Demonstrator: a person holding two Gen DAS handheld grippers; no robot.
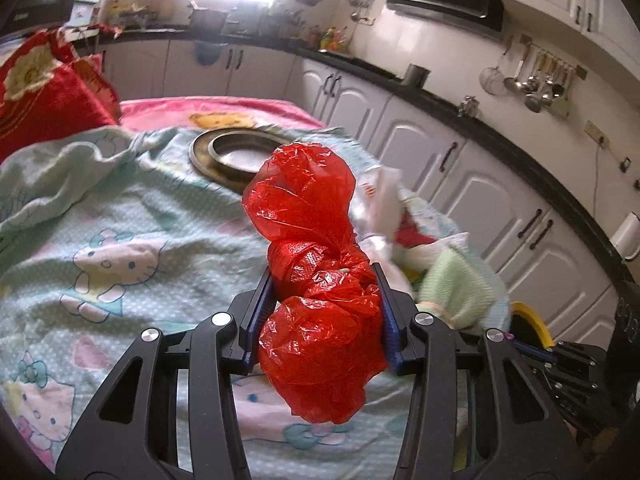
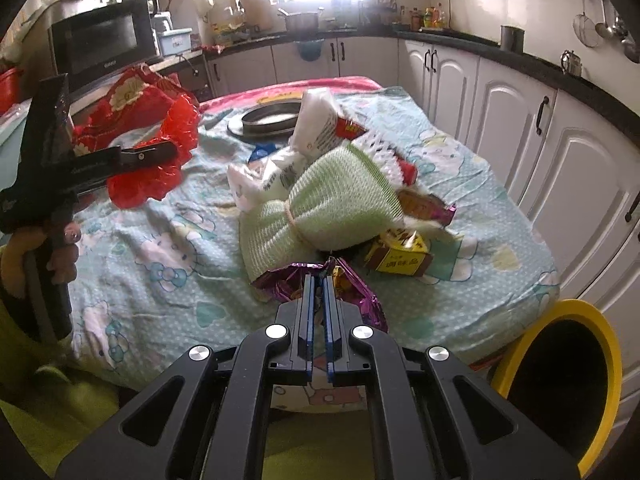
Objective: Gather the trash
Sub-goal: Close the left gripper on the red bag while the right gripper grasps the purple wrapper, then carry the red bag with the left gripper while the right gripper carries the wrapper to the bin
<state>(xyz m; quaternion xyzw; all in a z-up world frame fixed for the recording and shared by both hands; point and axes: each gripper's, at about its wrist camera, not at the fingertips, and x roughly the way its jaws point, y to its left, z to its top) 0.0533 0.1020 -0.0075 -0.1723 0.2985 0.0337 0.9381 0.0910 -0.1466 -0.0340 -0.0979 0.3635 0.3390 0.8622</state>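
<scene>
Mid-collection: red plastic bag [image 1: 316,240] clamped in left gripper [image 1: 324,300], purple foil wrapper [image 2: 362,292] pinched by right gripper [image 2: 319,300]; both to be carried to yellow-rimmed bin [image 2: 600,344], then released

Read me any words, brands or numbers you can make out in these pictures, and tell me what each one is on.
Microwave: a pale brand word on the door, too blurred to read.
Yellow box: dark Chinese characters, too blurred to read.
White packet: fine printed lines, too small to read.
Red wrapper: yellow lettering, blurred.
Nothing else carries legible text.
</scene>
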